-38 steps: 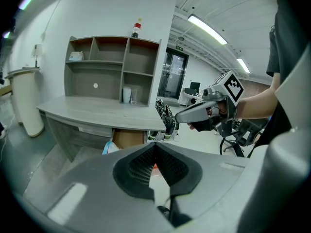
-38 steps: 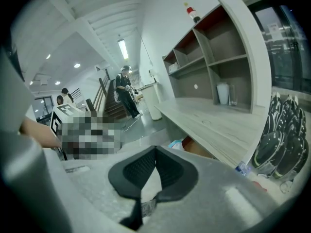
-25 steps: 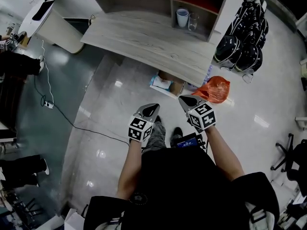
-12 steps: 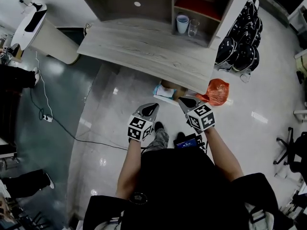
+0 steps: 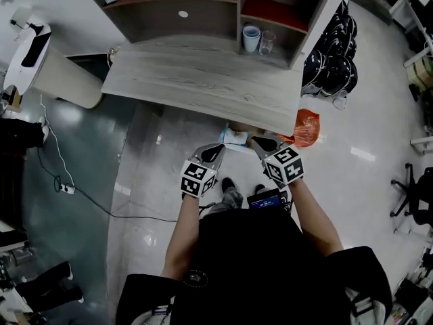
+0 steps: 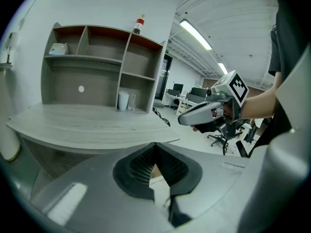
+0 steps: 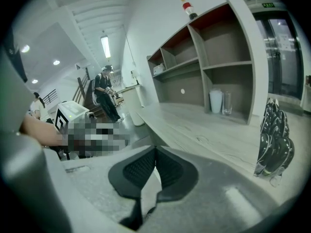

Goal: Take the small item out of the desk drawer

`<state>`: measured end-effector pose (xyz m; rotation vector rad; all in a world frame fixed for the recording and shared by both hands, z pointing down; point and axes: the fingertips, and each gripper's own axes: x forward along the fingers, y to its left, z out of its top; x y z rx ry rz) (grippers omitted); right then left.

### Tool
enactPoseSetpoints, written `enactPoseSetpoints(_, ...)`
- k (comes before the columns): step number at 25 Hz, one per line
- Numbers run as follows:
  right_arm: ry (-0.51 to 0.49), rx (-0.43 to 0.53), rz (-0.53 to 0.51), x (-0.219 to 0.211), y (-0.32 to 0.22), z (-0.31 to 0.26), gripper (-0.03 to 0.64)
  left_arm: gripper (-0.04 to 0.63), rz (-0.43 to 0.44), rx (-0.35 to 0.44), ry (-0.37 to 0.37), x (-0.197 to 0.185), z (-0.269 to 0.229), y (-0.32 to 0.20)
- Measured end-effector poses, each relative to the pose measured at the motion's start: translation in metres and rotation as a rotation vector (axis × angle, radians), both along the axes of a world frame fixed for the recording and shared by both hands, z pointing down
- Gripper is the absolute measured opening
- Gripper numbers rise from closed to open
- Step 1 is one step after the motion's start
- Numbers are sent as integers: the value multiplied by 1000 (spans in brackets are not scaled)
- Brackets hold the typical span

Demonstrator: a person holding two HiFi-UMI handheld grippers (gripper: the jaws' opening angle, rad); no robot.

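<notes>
Drawer and small item: not made out in any view; the pale wood-grain bench (image 5: 203,80) shows only its top and front edge. Left gripper (image 5: 215,152) and right gripper (image 5: 262,141), grey with marker cubes, both have their jaws closed on nothing and are held side by side near the bench's front edge, tips toward it. White cup (image 5: 251,38) and clear glass (image 5: 267,42) stand in a shelf compartment behind the bench top.

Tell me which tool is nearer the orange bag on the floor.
Right. The right tool sits just left of the orange bag in the head view; the left tool is farther left, beyond it.
</notes>
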<state>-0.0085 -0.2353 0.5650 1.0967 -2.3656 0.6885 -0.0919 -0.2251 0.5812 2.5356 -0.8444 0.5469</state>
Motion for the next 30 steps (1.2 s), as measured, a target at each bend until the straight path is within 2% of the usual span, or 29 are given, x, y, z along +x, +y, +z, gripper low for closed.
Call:
enactPoseSetpoints(10,12,-2,-58,8,-19,-3,0,2,-31,-7,-4,10,-2,-15)
enactPoseSetpoints(30,-32,18,-155,15,-31,-13,0,2,-107,16,-37,24,-17,-18)
